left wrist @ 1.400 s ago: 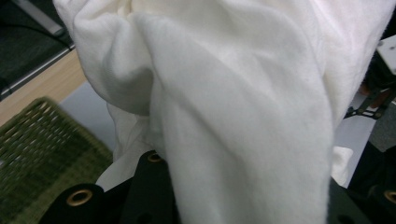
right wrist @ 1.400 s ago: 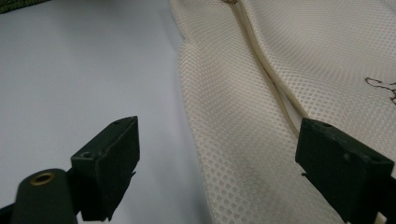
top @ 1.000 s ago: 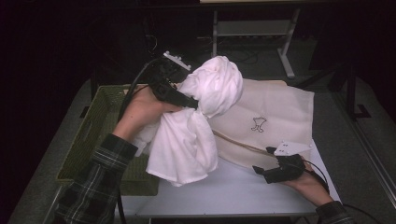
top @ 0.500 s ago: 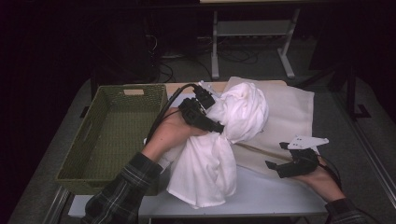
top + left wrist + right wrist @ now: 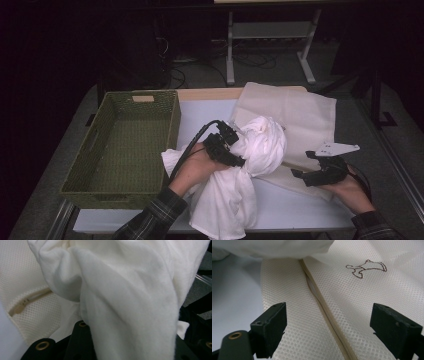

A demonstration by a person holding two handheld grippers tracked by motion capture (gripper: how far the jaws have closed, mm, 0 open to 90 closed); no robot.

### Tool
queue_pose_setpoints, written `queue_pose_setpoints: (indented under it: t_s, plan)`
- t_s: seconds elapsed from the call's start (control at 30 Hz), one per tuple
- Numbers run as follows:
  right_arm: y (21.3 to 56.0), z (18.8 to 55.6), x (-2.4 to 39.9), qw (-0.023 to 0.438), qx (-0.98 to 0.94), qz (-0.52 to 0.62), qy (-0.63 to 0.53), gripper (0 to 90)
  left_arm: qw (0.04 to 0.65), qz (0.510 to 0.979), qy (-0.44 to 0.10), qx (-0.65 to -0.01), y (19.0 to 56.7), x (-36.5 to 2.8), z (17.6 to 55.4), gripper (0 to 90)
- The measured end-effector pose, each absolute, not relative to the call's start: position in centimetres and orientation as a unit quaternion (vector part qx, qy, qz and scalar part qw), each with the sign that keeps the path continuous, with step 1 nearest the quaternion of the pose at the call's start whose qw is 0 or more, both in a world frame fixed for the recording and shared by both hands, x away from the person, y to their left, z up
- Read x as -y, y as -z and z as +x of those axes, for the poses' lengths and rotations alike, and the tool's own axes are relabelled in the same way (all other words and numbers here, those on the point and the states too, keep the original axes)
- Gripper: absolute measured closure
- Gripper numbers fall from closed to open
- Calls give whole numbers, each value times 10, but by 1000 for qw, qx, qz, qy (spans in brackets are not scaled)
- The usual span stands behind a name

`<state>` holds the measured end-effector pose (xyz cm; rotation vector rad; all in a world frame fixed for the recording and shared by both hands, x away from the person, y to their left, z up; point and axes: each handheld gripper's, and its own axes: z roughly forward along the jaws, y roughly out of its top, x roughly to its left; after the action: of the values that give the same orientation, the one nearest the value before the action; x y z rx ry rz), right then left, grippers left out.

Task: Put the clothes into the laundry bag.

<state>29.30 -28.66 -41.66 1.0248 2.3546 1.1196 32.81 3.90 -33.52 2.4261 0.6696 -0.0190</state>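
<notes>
At the left of the table (image 5: 305,220) stands a green woven basket (image 5: 125,145), with nothing inside it as far as the high view shows. Just to its right, the left gripper (image 5: 231,150) is clenched on a bunched white cloth (image 5: 262,145); the left gripper view has that cloth (image 5: 125,302) draped thickly over and between the black jaws, so the grip looks firm. The upper part of the cloth is gathered into a ball held up off the table, while a long tail of it hangs down toward the near edge. Under and behind the cloth lies a flat cream mesh bag (image 5: 300,107), spread over the right part of the table. The right gripper view shows the mesh bag (image 5: 367,297) up close, with a zipper (image 5: 324,307) running between the jaws and a small brown stitched figure (image 5: 365,267) beside it. The right gripper (image 5: 312,167) rests low at the bag's near edge with its jaws spread wide, gripping nothing.

The work seems to be loading the cloth into the mesh bag. So far, the cloth is out of the basket and over the bag. Left to do: the right gripper has yet to catch the bag at its zipper and part the opening, and the cloth has yet to go in.
</notes>
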Motion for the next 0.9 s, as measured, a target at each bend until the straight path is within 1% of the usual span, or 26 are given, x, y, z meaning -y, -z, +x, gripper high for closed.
queue_pose_setpoints:
  t_s: [0.17, 0.3, 0.4, 0.57, 0.63, 0.7, 0.8, 0.9]
  plan:
    - [415, 296, 290, 158, -828, 365, -395, 137, 303, 917, 9, -259, 355, -41, 325, 666]
    - [412, 302, 294, 161, -828, 367, -393, 148, 303, 917, 9, -259, 366, -42, 324, 665]
    - [410, 308, 297, 154, -825, 365, -403, 178, 303, 918, 9, -256, 373, -44, 325, 662]
    - [413, 320, 294, 139, -833, 365, -392, 184, 303, 918, 7, -254, 382, -44, 326, 659]
    - [412, 326, 291, 141, -840, 361, -380, 189, 300, 920, 11, -253, 385, -44, 327, 658]
    - [411, 332, 289, 135, -833, 363, -395, 197, 302, 919, 13, -254, 386, -45, 327, 657]
    - [414, 344, 285, 135, -845, 360, -372, 191, 302, 919, 17, -252, 389, -45, 328, 655]
    - [419, 353, 283, 129, -841, 360, -384, 196, 300, 920, 17, -249, 390, -44, 328, 654]
